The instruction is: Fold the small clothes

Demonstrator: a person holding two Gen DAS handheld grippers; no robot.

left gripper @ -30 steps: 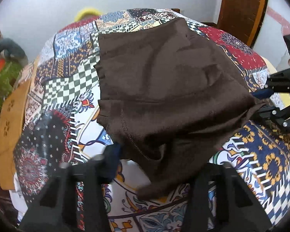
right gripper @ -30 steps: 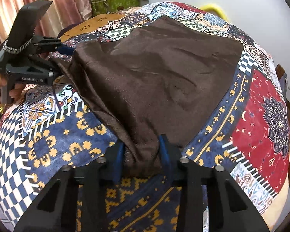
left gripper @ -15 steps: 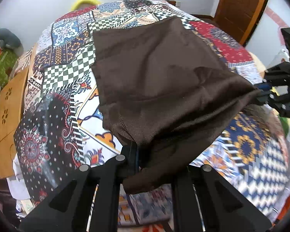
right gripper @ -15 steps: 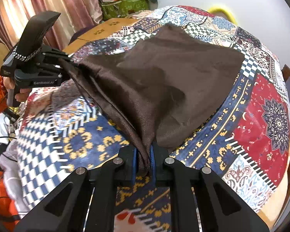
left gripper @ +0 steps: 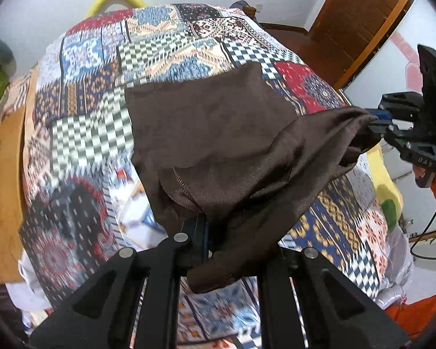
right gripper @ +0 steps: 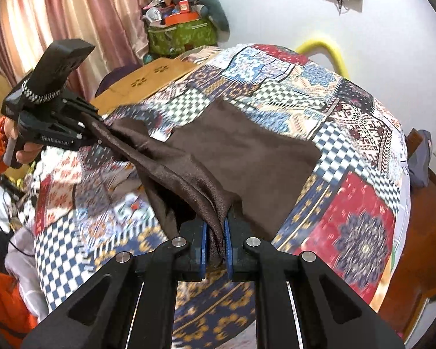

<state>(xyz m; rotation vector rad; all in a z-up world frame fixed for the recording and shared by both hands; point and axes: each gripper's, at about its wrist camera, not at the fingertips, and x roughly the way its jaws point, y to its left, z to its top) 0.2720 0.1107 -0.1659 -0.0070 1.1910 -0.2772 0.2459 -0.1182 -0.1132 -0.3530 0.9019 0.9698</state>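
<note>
Over patchwork bedspread (left gripper: 96,133), left tongs (left gripper: 202,232) and right tongs (right gripper: 216,242) both clamped on brown garment (right gripper: 247,157) corners, near edge lifted. Risk: thin pinch slipping, spoiling the fold.

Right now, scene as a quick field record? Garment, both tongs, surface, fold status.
garment: brown cloth, near edge lifted, far part lying on the bedspread
left tongs: shut on a near corner of the brown cloth
right tongs: shut on the other near corner, fabric bunched between blue pads
surface: patchwork bedspread
fold status: near edge stretched between both tongs, not yet laid over
</note>
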